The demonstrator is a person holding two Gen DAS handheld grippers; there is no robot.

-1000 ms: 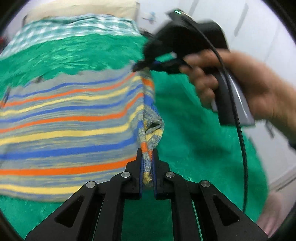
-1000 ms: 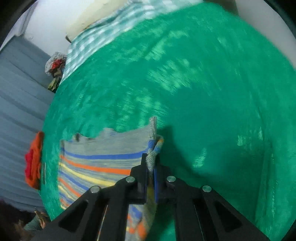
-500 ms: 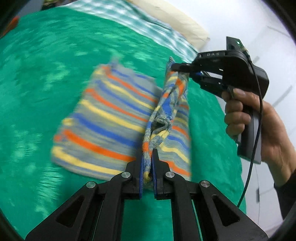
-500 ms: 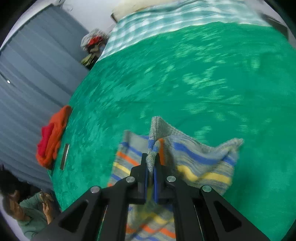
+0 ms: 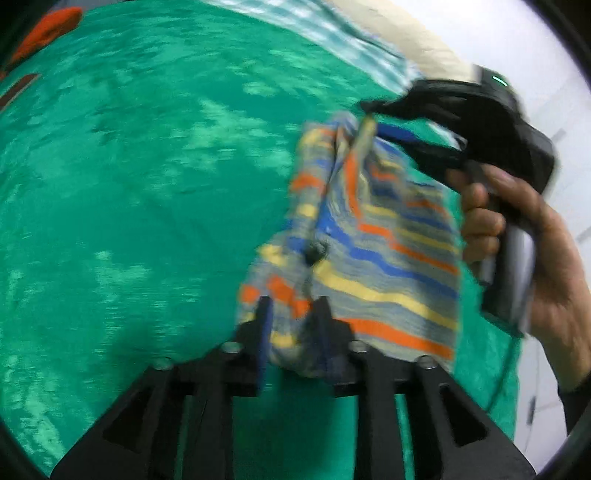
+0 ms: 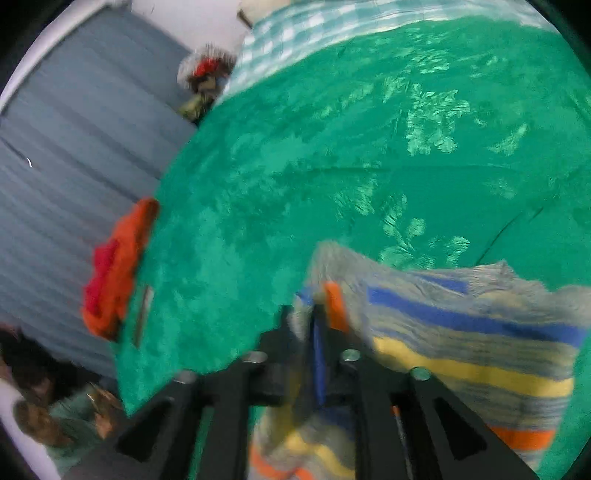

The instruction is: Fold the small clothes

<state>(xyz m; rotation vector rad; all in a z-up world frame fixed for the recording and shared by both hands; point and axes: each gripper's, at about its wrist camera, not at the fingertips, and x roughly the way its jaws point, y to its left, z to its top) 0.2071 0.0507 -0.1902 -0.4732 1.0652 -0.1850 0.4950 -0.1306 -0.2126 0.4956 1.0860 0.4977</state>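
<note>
A small striped knit garment [image 5: 373, 236], grey with blue, orange and yellow bands, hangs lifted above the green bed cover [image 5: 129, 184]. My left gripper [image 5: 293, 317] has its jaws apart, with a bunched corner of the garment lying between them. My right gripper [image 6: 310, 325] is shut on the garment's far edge [image 6: 461, 332]; it shows in the left wrist view [image 5: 373, 114] at the upper right, held by a hand [image 5: 524, 229]. The frames are blurred.
An orange and red cloth pile [image 6: 114, 266] lies at the bed's left edge beside a grey curtain [image 6: 74, 147]. A checked sheet [image 6: 295, 33] and a pillow [image 5: 417, 44] lie at the head. A person [image 6: 44, 410] sits low left.
The garment has been lifted off the bed and swung toward the right. My left gripper's jaws have parted from shut. The right gripper still pinches the far edge.
</note>
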